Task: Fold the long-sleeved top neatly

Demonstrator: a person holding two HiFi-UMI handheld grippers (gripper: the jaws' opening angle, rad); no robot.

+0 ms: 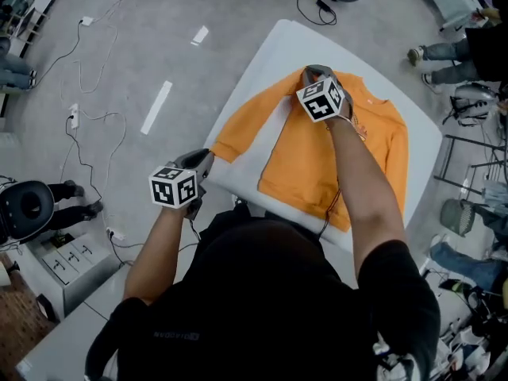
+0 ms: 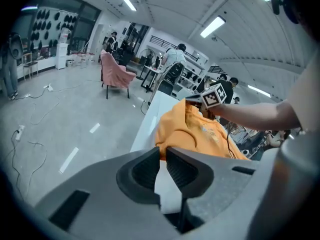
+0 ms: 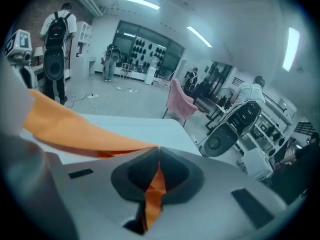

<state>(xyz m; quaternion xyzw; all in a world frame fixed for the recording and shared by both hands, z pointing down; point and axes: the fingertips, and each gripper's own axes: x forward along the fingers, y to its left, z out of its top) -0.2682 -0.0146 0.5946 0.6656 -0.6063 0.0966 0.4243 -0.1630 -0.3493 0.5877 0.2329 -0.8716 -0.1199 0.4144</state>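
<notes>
We logged the long-sleeved top [image 1: 309, 161] lying flat on the white surface [image 1: 278, 54], front up, hem [image 1: 302, 201] toward the person. We judged the fold barely started. The body was spread full width, the right sleeve [image 1: 397, 157] lay down along its side, and we could see no finished fold. The left sleeve [image 1: 254, 117] ran out slantwise to the surface's edge with a shadow along its inner side, so we read it as raised a little off the body. Left to do, by our reckoning: both sleeves in, then the body folded up.

The right hand-held gripper [image 3: 159, 150] was at that sleeve's far, upper end, jaws fully together on a pinch of orange cloth, with a strip of it running down between them. The left hand-held gripper [image 2: 162, 153] sat at the near-left edge by the cuff [image 1: 222, 148] — jaws drawn in to a thin slit, the cuff's edge caught at their tips as far as we could tell. So the top was held at both ends of one sleeve, the rest resting on the surface.

Around it — grey floor [image 1: 119, 54] with a white tape strip [image 1: 156, 107].
</notes>
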